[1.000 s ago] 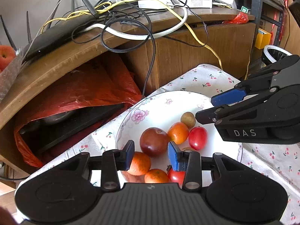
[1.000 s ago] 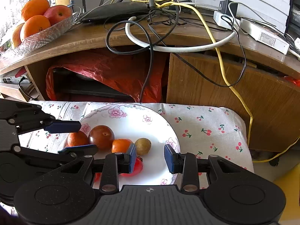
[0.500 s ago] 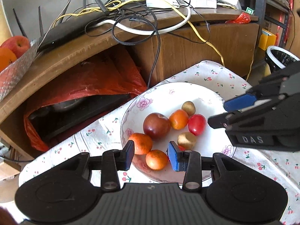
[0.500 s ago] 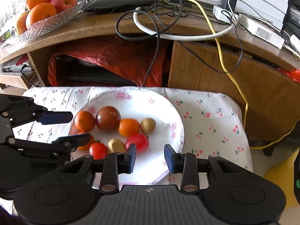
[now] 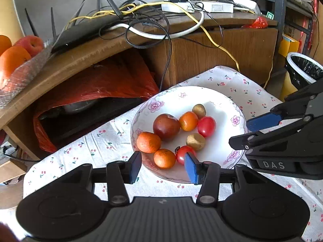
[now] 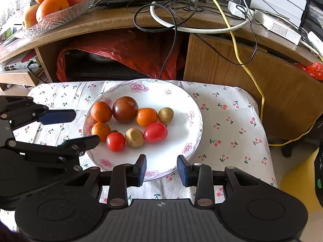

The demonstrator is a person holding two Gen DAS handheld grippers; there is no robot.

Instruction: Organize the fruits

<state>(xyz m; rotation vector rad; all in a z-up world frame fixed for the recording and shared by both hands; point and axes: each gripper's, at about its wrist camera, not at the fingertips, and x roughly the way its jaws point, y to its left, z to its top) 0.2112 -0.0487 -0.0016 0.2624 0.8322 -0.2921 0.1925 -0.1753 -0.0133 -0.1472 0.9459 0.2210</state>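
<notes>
Both tongs open & empty, left tongs (image 5: 162,166), right tongs (image 6: 161,170), fruit on plate (image 6: 177,151)

cherry-print tablecloth (image 6: 228,121), floral plate (image 6: 193,117) on it

- We see a glossy glazed plate (image 6: 193,109), looks ceramic
- Printed cloth (image 6: 232,125), matt
- Wood-grain desk (image 6: 242,66)
- Matt black plastic gripper bodies, ribbed
- Cut-glass bowl (image 6: 60,16)
</notes>
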